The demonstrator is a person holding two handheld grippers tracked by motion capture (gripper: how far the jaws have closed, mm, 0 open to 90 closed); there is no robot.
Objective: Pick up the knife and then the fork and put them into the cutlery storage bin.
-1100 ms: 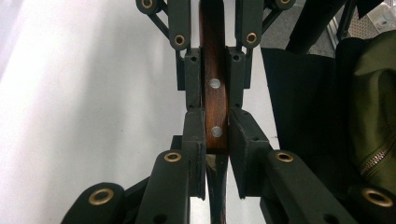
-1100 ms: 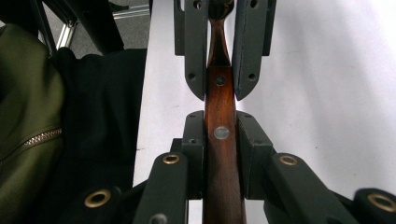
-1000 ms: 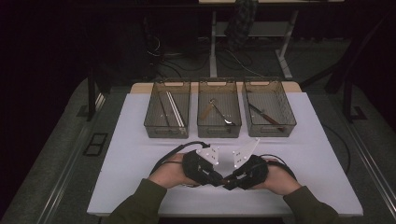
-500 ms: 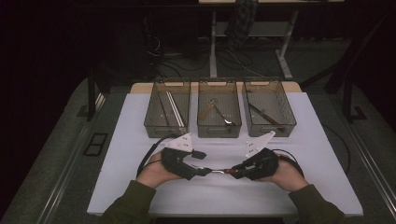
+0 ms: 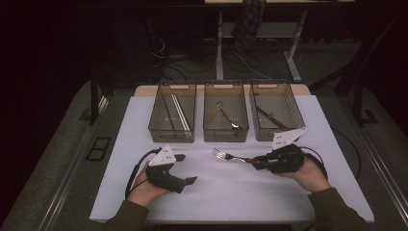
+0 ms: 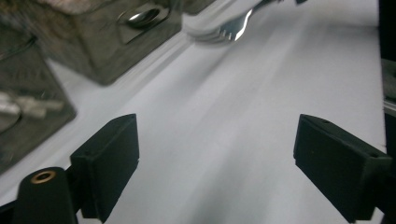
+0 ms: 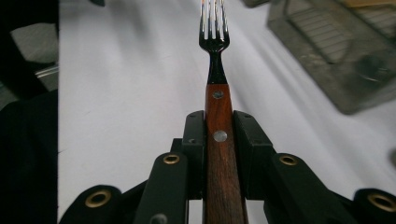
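Observation:
A fork [image 5: 234, 157] with a brown wooden handle and metal tines is held level above the white table [image 5: 231, 197]. My right gripper [image 5: 258, 161] is shut on its handle, tines pointing left. In the right gripper view the fork [image 7: 218, 100] runs straight out between the two pads of the right gripper [image 7: 219, 127]. My left gripper [image 5: 187, 169] is at the front left, apart from the fork. Its jaws have just been opening and now stand wide with nothing between them. In the left gripper view the left gripper [image 6: 219, 142] frames bare table, with the fork's tines [image 6: 232, 29] farther off.
Three clear grey bins stand in a row at the back of the table. The left bin [image 5: 159, 131] holds pale sticks, the middle bin [image 5: 226, 136] a spoon, the right bin [image 5: 276, 136] a dark-handled utensil. Cables trail from both grippers.
The hands have drawn apart from the middle. The left gripper let go of the fork, opened and moved left. The right gripper moved right with the fork in it.

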